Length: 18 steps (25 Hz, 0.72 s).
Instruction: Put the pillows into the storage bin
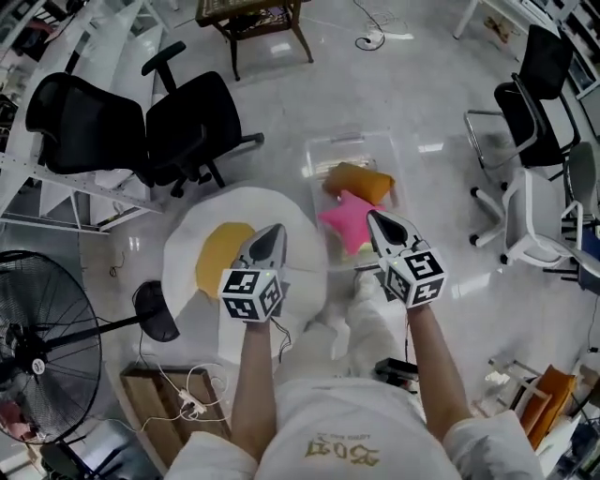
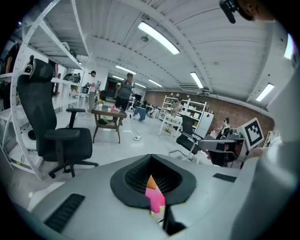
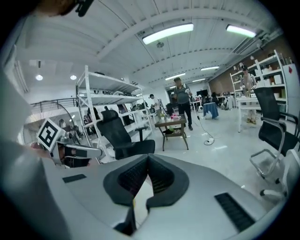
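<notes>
A clear storage bin (image 1: 323,150) stands on the floor ahead of me. An orange pillow (image 1: 358,178) and a pink star pillow (image 1: 347,223) lie in it, the star partly over the near rim. A yellow pillow (image 1: 221,255) lies on a round white mat (image 1: 192,234) to the bin's left. My left gripper (image 1: 274,230) hangs shut and empty above the mat, just right of the yellow pillow. The right gripper (image 1: 373,217) is shut and empty over the bin's near right corner. In the left gripper view a sliver of the pink pillow (image 2: 156,197) shows through the gap under the closed jaws.
Two black office chairs (image 1: 141,131) stand at the back left and a floor fan (image 1: 47,342) at the near left. A wooden table (image 1: 253,19) is at the far end. White and black chairs (image 1: 530,211) line the right. A wooden board with a power strip (image 1: 169,403) lies by my feet.
</notes>
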Motion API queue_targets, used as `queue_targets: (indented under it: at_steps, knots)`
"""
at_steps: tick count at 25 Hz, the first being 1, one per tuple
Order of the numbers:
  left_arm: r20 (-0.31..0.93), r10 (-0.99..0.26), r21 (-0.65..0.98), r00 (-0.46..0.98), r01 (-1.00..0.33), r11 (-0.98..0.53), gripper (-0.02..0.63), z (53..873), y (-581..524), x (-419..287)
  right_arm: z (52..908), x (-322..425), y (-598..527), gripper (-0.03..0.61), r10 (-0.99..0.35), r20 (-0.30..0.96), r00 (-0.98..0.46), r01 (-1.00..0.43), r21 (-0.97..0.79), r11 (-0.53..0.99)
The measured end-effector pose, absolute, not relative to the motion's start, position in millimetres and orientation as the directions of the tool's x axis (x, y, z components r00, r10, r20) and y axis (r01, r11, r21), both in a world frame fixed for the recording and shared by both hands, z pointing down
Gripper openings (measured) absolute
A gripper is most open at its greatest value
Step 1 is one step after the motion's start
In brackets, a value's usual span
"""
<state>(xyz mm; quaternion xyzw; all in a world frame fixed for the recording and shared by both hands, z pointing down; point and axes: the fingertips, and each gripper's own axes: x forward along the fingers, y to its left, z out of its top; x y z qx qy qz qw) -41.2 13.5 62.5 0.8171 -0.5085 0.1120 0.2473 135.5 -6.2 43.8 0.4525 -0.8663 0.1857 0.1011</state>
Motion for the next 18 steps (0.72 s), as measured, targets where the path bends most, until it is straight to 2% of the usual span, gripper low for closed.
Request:
queue_targets:
  at_steps: [4, 9, 18]
  knots:
    - [0.373, -0.795, 0.265, 0.478, -0.876, -0.402, 0.014, 20, 43, -52, -4, 134, 25, 0.014, -0.788, 0.267, -0.554, -0.83, -0.252, 0.498]
    - [0.362, -0.812, 0.247, 0.459, -0.887, -0.391, 0.014, 5, 60, -83, -12, 119, 53, 0.014, -0.826, 0.272, -0.494, -0.863, -0.269, 0.428]
    - [0.343, -0.847, 0.277, 0.407, -0.905, -0.323, 0.014, -2, 70, -125, -19, 82, 54, 0.014, -0.819, 0.303, -0.488, -0.873, -0.189, 0.45]
